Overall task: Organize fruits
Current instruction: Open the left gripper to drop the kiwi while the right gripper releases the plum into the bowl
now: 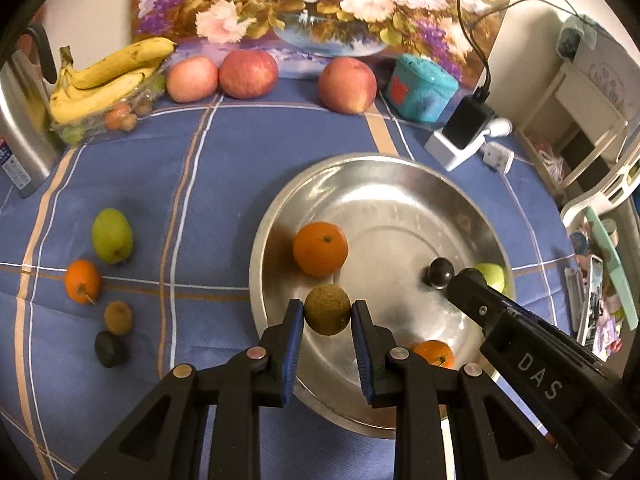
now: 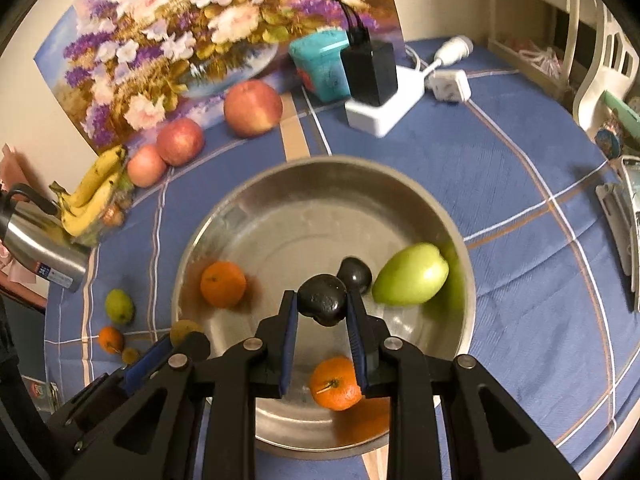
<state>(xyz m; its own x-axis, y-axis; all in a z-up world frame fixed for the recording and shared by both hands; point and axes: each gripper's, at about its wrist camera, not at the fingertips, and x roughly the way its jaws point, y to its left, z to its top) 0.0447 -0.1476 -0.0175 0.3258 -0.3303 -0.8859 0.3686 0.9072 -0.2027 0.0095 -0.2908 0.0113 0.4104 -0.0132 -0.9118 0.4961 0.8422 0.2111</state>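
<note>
- Left gripper [image 1: 327,312] pinches a kiwi [image 1: 327,309] – over the bowl's [image 1: 400,168] near rim.
- Right gripper [image 2: 322,300] pinches a black fruit [image 2: 322,298] – over the bowl, oranges [image 2: 222,283] beside it.

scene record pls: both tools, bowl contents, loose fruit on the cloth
left tool: shut on a brown kiwi, above the round steel bowl
right tool: shut on a dark roundish fruit, above the bowl
in bowl: two oranges, green mango, dark fruit
on blue plaid cloth: small green mango, small orange, small kiwi, black fruit
</note>
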